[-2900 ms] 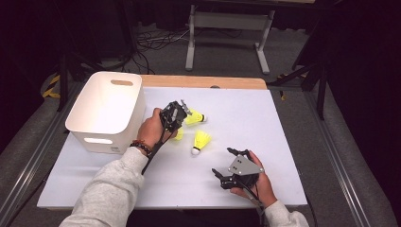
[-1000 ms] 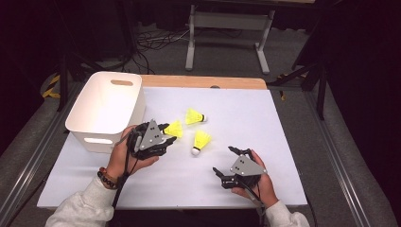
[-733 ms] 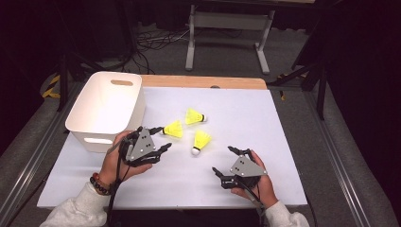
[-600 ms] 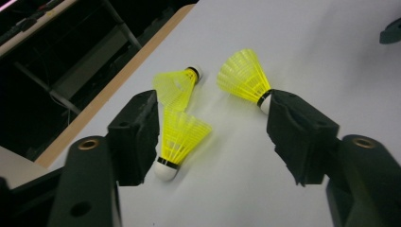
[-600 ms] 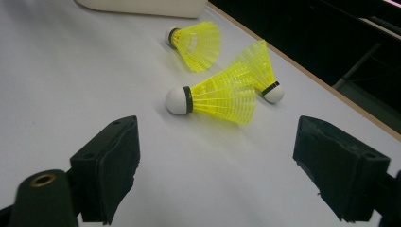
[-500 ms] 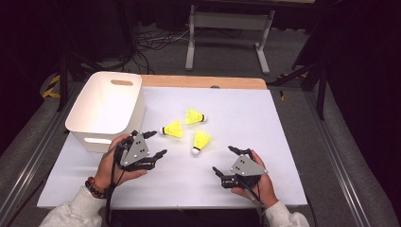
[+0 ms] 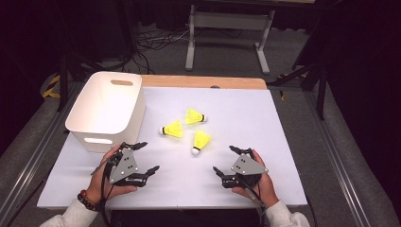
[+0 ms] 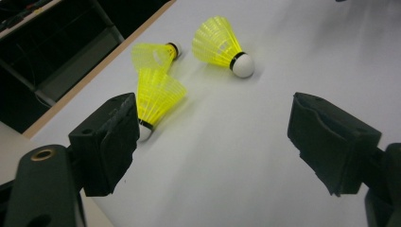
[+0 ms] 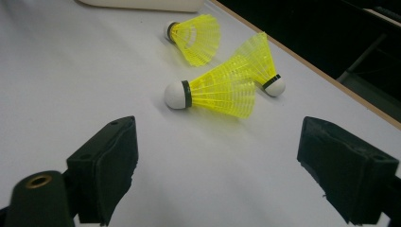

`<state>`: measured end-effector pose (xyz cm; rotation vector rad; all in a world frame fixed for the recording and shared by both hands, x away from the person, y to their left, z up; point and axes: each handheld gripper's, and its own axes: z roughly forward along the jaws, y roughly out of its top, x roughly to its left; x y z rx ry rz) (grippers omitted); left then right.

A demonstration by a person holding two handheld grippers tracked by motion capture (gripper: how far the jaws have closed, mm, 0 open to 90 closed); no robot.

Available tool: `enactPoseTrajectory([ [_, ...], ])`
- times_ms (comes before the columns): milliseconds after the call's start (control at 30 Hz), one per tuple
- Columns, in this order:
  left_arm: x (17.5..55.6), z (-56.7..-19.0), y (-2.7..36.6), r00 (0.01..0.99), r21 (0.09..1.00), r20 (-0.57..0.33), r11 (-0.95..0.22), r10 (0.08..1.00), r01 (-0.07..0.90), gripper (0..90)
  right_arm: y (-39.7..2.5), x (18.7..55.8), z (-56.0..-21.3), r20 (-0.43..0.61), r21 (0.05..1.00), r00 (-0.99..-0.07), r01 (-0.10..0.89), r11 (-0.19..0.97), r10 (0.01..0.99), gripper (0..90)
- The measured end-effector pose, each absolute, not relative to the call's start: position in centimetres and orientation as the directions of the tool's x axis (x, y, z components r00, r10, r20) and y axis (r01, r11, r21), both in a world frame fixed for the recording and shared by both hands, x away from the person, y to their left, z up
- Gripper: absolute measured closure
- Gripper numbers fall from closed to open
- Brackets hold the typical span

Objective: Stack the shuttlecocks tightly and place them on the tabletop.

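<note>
- Left gripper (image 7: 143, 158) sits low on the white table (image 7: 283, 123), held in the person's left hand (image 7: 106, 177). Its black jaws are spread wide with nothing between them.
- Right gripper (image 7: 230, 161) is the same deal: jaws wide apart, empty, resting near the table's front edge in the right hand (image 7: 262, 182).
- Three yellow plastic shuttlecocks with white cork tips lie on their sides in a loose cluster ahead of both sets of jaws, roughly between the two grippers and a bit further out.
- The nearest-left shuttlecock (image 7: 172, 129) lies just beyond the left gripper's left-hand finger (image 8: 106, 142) in the left gripper view, cork end toward it, not touching as far as I can tell.
- The middle shuttlecock (image 7: 201, 141) lies straight ahead of the right gripper's open gap, cork pointing back toward the front edge.
- The far shuttlecock (image 7: 194, 117) is behind those two, well clear of any finger.
- A white plastic bin with handle slots (image 7: 106, 111) stands beyond the left gripper, off to its outer side.
</note>
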<state>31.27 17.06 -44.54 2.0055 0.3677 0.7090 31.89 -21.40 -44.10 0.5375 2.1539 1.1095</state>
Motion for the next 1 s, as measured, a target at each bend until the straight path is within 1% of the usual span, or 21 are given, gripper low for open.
enactPoseTrajectory([
  [200,30.5,-45.9,18.5,0.78,0.867,0.308,-0.498,0.545,0.006,15.5,-21.4,32.1,-44.1,-0.337,0.833,-0.705,0.085,0.546,0.624,10.6],
  [467,29.7,-46.9,20.9,0.764,0.895,0.232,-0.439,0.602,0.074,11.4,-21.6,32.3,-43.9,-0.307,0.847,-0.704,0.106,0.522,0.64,7.7],
  [533,29.5,-47.0,21.5,0.756,0.901,0.214,-0.423,0.619,0.091,8.6,-21.8,32.5,-43.8,-0.294,0.852,-0.706,0.112,0.512,0.644,7.1],
  [633,29.2,-47.0,22.3,0.75,0.91,0.196,-0.402,0.632,0.1,6.7,-21.8,32.7,-43.8,-0.294,0.856,-0.701,0.11,0.506,0.649,6.7],
  [733,29.1,-47.1,22.8,0.742,0.91,0.204,-0.404,0.639,0.097,6.3,-21.8,32.8,-43.7,-0.28,0.86,-0.707,0.116,0.497,0.649,6.7],
  [867,29.0,-47.1,23.6,0.736,0.92,0.172,-0.373,0.655,0.117,6.2,-21.6,34.0,-42.9,-0.248,0.862,-0.726,0.137,0.488,0.641,6.0],
  [1000,28.9,-47.2,23.6,0.738,0.915,0.181,-0.386,0.65,0.115,6.2,-21.2,35.5,-42.2,-0.201,0.865,-0.753,0.163,0.475,0.626,6.7],
])
